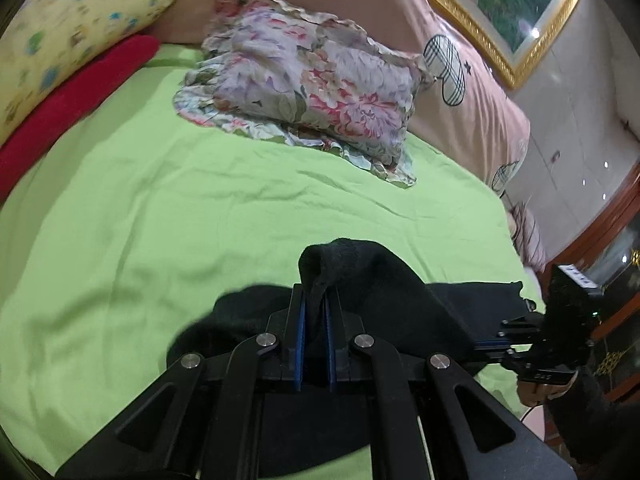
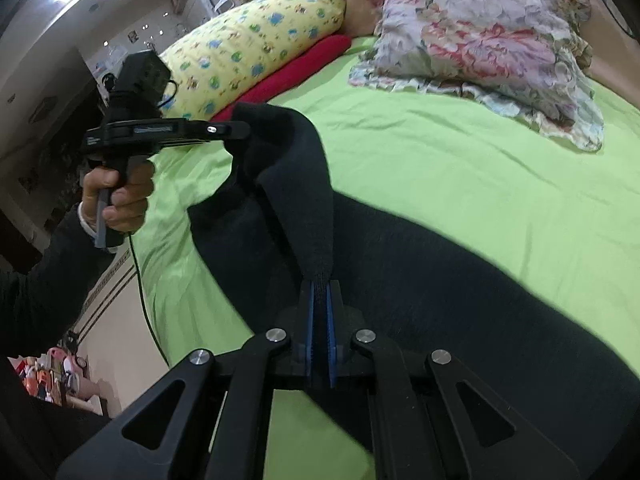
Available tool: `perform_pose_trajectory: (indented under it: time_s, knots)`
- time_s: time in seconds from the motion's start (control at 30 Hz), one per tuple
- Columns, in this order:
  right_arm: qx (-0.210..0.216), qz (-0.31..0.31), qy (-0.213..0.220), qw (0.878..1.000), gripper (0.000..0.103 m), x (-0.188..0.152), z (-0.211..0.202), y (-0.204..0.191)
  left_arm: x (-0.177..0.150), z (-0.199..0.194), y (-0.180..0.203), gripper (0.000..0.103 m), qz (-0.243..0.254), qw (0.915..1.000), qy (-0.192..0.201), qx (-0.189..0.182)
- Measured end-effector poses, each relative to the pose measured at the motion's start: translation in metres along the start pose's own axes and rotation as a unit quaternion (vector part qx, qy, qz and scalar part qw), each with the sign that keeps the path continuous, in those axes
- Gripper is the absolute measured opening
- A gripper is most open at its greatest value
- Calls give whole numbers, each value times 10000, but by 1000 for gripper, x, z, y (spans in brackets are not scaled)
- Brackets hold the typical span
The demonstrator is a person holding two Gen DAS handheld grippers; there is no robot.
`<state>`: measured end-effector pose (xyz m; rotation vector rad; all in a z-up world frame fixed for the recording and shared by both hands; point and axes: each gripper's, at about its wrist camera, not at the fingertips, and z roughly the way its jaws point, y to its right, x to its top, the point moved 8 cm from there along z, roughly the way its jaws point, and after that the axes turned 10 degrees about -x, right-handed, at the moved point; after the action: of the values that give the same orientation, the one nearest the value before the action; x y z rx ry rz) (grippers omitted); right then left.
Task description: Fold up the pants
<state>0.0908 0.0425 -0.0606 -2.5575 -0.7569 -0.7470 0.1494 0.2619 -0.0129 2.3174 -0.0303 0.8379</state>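
On the green sheet (image 2: 440, 168), black pants (image 2: 420, 272) lie before me. Beyond them: floral pillow (image 1: 308, 92), yellow pillow (image 1: 76, 28) atop a red cushion (image 1: 76, 96), pink quilt (image 1: 460, 92) behind. Nothing blocks the pants. My left gripper (image 1: 316, 304) and right gripper (image 2: 321, 300) each pinch a fold of pants, lifted, both angled downward. My left hand (image 2: 120, 196) grasps its handle.

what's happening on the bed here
A person holds a gripper in each hand and is folding black pants on a green sheet. The left gripper and the right gripper are each shut on a bunched edge of the fabric, lifting it off the bed. A floral pillow lies beyond.
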Motion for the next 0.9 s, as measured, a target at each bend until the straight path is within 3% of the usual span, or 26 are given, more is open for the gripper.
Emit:
perform_pose_trajectory:
  time_s: [0.27, 0.57, 0.7, 0.77, 0.83, 0.9]
  knots:
    - [29, -14, -326, 9995, 6, -28, 22, -10, -47, -16, -25, 7, -618, 9979, 176, -17]
    - [-30, -189, -356, 9992, 10, -41, 28, -31, -68, -27, -40, 10, -1007, 9942, 357, 77]
    - [187, 58, -371, 9991, 16, -44, 23, -30, -75, -41, -42, 11, -1058, 9928, 392, 410]
    - [159, 87, -318, 9993, 31, -46, 18, -31, -81, -53, -40, 13, -1124, 9912, 461, 521]
    - [132, 107, -197, 9997, 47, -47, 11, -33, -87, -66, -38, 24, -1244, 9893, 549, 526]
    - [170, 163, -37, 9997, 51, -46, 2, -36, -91, -77, -36, 57, -1386, 9871, 658, 465]
